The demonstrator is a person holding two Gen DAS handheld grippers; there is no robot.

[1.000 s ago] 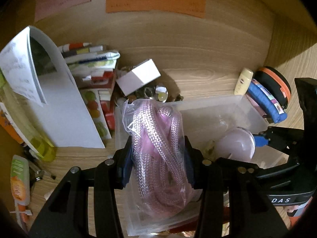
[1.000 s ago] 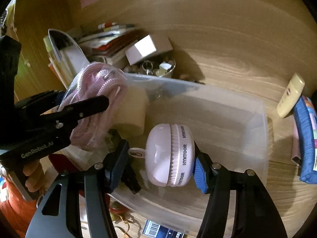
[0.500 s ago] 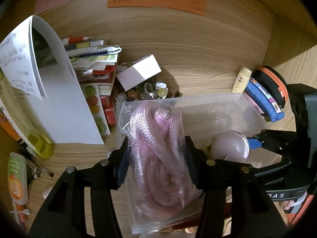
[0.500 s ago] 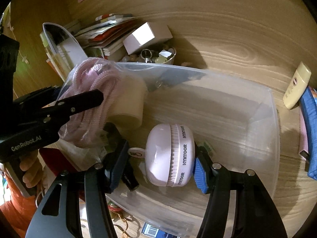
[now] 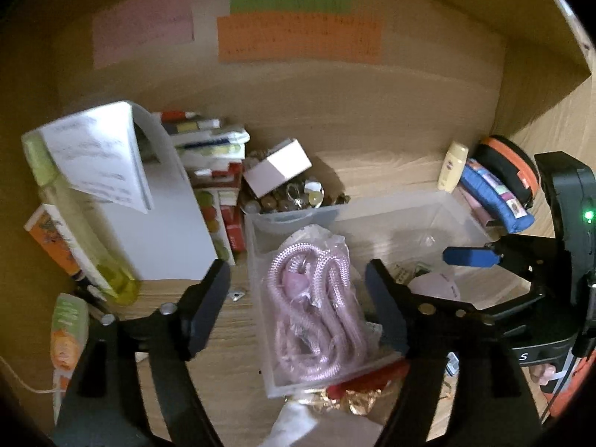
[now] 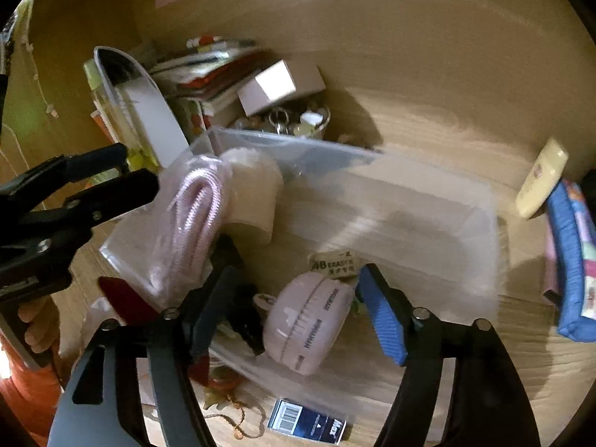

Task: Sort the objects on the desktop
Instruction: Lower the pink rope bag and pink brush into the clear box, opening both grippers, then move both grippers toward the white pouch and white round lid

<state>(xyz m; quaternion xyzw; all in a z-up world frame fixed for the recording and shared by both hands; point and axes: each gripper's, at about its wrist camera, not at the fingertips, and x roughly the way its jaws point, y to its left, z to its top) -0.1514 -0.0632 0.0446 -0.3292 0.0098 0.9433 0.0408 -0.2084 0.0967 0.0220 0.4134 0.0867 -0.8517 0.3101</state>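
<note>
clear plastic bin [image 6: 428, 201]: bagged pink braided rope [image 5: 316, 309] at 9 o'clock end, round pink brush [image 6: 309, 327] at 6, eraser marked "4B ERASER" [image 6: 335, 264] | left gripper [image 5: 298, 305]: jaws just opened wide, rope released between them | right gripper [image 6: 294, 316]: just opened, brush free | surface [image 6: 447, 119]: "Max" box [image 6: 309, 424] at 6

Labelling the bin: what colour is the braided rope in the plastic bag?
Pale pink braided rope, clearest in the left wrist view.
</note>
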